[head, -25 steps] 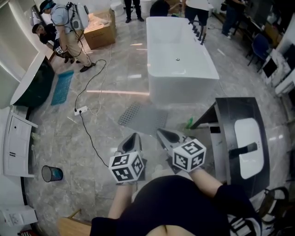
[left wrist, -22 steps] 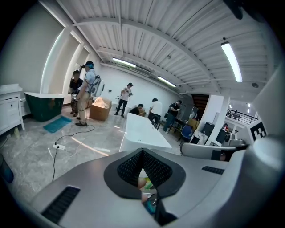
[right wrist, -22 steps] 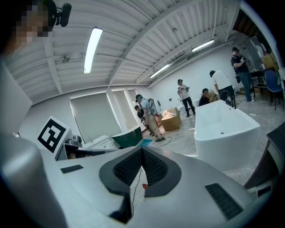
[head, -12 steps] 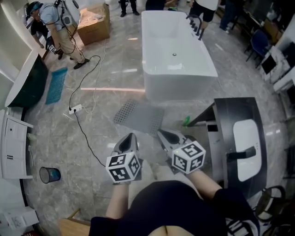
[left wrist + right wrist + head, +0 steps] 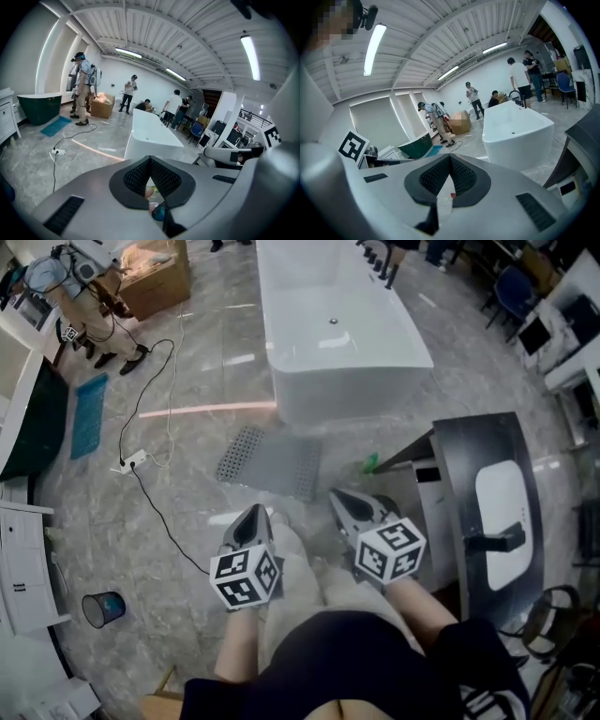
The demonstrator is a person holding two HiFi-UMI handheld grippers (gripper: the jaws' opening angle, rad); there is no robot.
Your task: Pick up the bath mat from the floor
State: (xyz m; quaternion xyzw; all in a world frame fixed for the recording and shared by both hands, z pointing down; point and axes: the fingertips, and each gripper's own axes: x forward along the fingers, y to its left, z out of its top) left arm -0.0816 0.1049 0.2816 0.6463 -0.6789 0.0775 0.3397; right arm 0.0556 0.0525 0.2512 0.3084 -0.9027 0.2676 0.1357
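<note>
The grey perforated bath mat (image 5: 270, 461) lies flat on the marble floor, just in front of the white bathtub (image 5: 337, 324). Both grippers are held low in front of the person's body, short of the mat and apart from it. My left gripper (image 5: 252, 513) is shut and empty, its tips meeting in the left gripper view (image 5: 150, 159). My right gripper (image 5: 340, 496) is likewise shut with nothing between its jaws (image 5: 450, 157). The mat does not show in either gripper view.
A black vanity with a white basin (image 5: 492, 512) stands to the right, a small green object (image 5: 371, 463) at its corner. A power strip and cable (image 5: 131, 461) trail left of the mat. A teal mat (image 5: 89, 413), blue bin (image 5: 101, 607) and a person (image 5: 80, 287) are at the left.
The head view has moved forward and tipped down, so the tub and mat sit higher and further left. The person's trouser leg now shows between the grippers. Both grippers stay shut.
</note>
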